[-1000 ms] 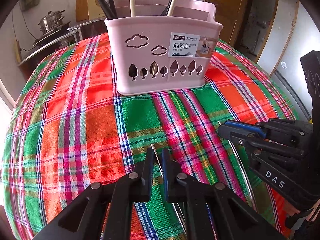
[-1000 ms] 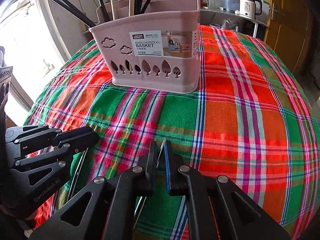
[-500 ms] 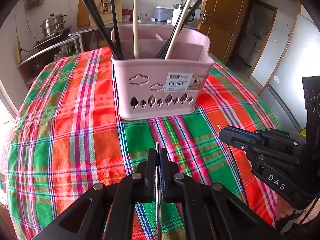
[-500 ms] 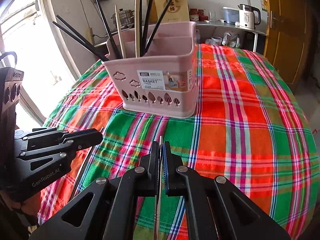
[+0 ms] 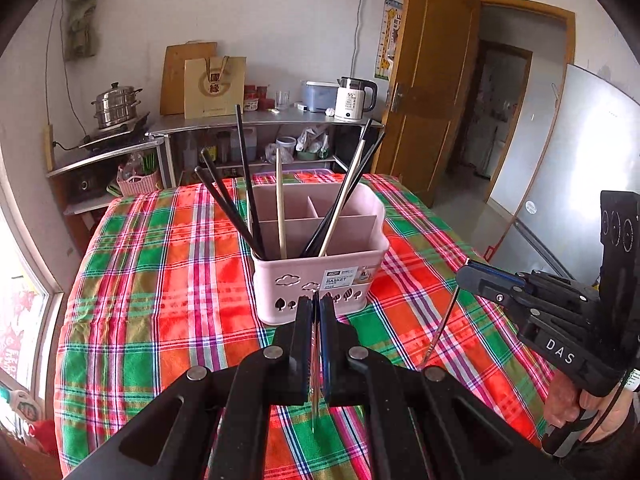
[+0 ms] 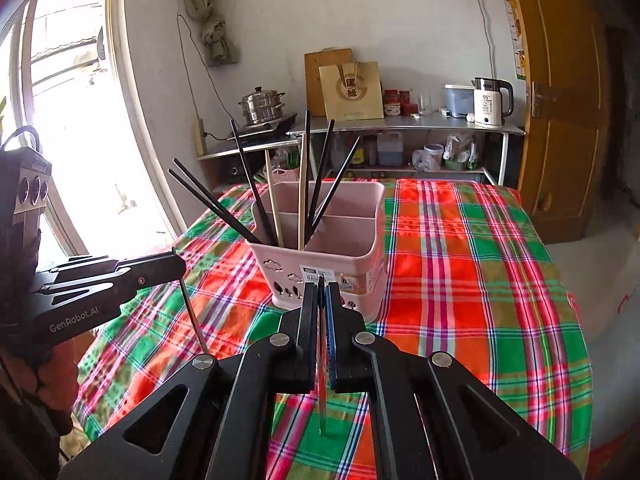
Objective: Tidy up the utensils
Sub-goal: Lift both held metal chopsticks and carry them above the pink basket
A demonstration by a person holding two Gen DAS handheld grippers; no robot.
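The pink chopsticks basket (image 5: 320, 264) stands mid-counter on the plaid tablecloth (image 5: 160, 280), black and wooden chopsticks (image 5: 280, 200) leaning out of its near compartments. The left gripper (image 5: 315, 304) is clamped on a thin metal chopstick (image 5: 315, 400); the right gripper (image 6: 321, 292) pinches another (image 6: 322, 400), lower ends blurred. Bare cloth surrounds the basket.

basket (image 5: 320, 276) ahead, chopsticks (image 5: 232, 204) splayed — rear compartments open
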